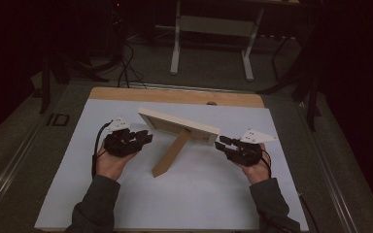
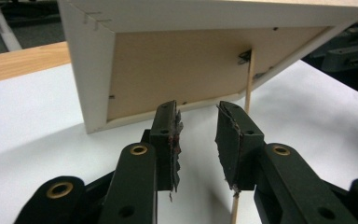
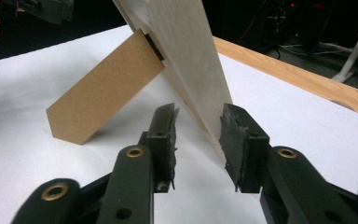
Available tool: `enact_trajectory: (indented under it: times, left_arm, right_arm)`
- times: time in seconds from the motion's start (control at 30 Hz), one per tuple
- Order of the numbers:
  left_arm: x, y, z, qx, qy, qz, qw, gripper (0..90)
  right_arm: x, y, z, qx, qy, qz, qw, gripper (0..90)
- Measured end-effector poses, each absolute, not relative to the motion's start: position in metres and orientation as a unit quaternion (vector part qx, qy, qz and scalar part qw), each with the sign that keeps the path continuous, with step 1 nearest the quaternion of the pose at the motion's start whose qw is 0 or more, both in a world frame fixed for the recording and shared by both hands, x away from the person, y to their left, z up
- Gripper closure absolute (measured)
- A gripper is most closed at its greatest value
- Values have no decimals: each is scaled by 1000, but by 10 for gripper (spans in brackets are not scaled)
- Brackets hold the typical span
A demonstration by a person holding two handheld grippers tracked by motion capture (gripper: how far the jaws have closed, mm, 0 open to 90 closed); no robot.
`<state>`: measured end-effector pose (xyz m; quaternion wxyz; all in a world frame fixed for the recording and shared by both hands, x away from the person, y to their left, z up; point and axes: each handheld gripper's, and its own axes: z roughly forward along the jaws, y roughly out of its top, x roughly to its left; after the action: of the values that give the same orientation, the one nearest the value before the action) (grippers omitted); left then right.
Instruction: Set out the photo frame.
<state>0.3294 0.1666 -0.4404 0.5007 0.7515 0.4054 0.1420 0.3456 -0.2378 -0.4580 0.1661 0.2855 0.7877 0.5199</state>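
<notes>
With my left gripper (image 1: 144,137) and right gripper (image 1: 222,142) both open, holding nothing, flanking the picture frame (image 1: 177,125) standing mid-table on its easel leg (image 1: 171,154), I should close gently on its side edges without tipping it.

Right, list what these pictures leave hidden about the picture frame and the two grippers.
- Front of the picture frame: it faces away in the high view, so any picture in it is hidden.
- Frame's top corners: cut off by the upper edge in the left gripper view.
- Right gripper: the frame's edge lies between its jaws, but whether the pads touch it cannot be told.
- Far background: too dark.
</notes>
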Motion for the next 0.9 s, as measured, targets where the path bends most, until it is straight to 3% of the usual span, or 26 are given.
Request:
enact_trajectory:
  times: [0.4, 0.5, 0.9]
  left_arm:
    - [336, 171, -440, 737, 423, 147, 507, 849]
    - [338, 170, -440, 733, 427, 149, 509, 900]
    - [352, 154, -440, 730, 436, 160, 502, 900]
  right_arm:
    - [360, -246, -462, 337, 768, 514, 182, 887]
    - [365, -243, -462, 341, 769, 509, 184, 896]
    - [381, -230, -456, 353, 755, 527, 167, 897]
